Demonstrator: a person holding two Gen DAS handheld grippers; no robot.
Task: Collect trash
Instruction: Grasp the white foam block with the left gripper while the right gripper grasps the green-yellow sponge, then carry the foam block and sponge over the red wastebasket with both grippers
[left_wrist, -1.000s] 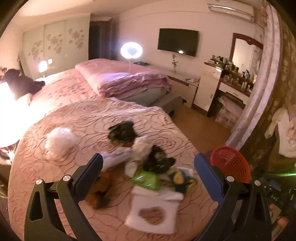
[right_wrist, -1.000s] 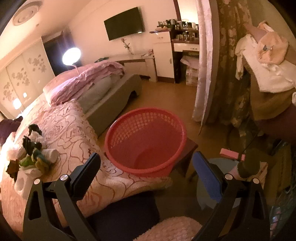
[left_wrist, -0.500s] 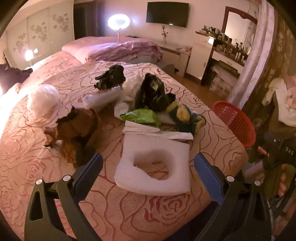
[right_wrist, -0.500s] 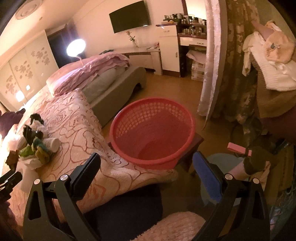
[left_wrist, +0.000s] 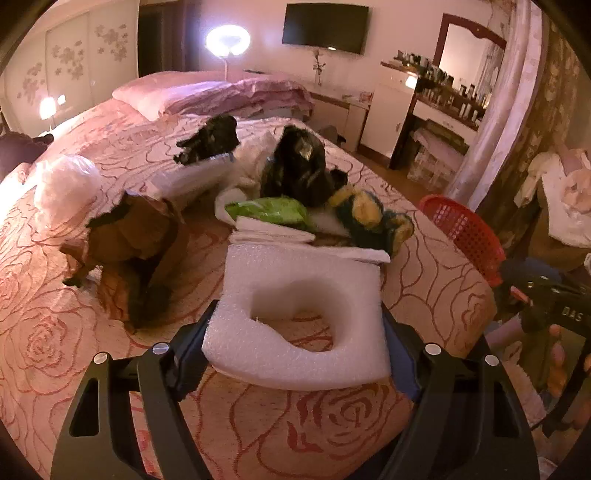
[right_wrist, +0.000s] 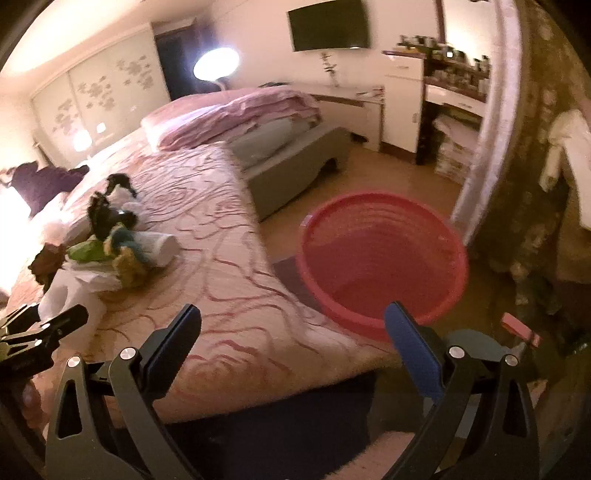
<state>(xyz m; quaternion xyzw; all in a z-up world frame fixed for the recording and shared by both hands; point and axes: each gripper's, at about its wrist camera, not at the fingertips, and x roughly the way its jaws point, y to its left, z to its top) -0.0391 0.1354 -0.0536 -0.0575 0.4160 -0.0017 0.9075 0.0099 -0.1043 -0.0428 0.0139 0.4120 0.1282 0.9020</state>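
- Jaws of the left gripper (left_wrist: 295, 350) are closing around the white foam piece (left_wrist: 299, 325) on the bed (left_wrist: 74, 332), both pads at its sides.
- Jaws of the right gripper (right_wrist: 291, 347) gape empty; red basket (right_wrist: 380, 254) just ahead.

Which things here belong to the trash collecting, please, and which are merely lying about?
Job: foam piece between the closing left gripper, black bag, green wrapper, brown paper, red basket.
Lying about: quilt, TV, lamp, hanging clothes.
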